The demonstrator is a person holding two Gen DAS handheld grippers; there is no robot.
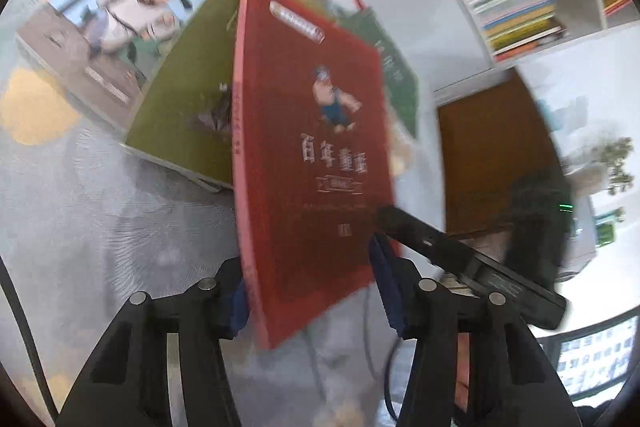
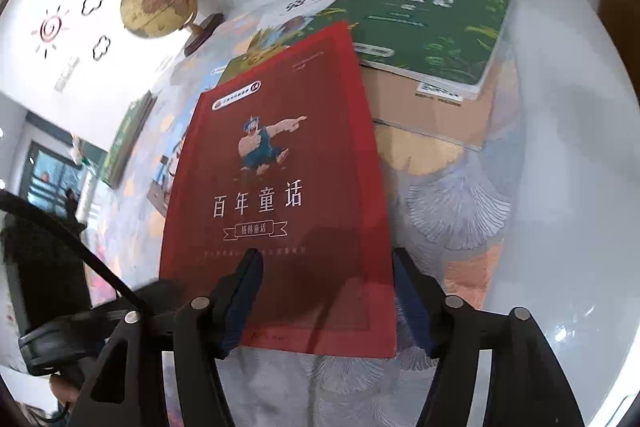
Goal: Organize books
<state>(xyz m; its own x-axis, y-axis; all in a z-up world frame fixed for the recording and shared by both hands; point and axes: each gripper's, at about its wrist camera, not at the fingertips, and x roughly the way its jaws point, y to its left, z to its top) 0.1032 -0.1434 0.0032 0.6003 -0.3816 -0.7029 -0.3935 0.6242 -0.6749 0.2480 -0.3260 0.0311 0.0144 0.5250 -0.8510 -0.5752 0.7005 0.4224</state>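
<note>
the left gripper (image 1: 308, 291) straddles the red book (image 1: 308, 147), jaws apart. the right gripper (image 2: 328, 291) likewise straddles it, jaws apart, not pressing.

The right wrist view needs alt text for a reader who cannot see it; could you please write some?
A red book lies between the two fingers of the right claw, which looks open around its lower edge. Behind it, a green book tops a stack, and a globe stands at upper left.

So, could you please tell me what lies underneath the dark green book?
The dark green book rests on a tan book, itself on the patterned cloth. Anything beneath them is covered.
</note>
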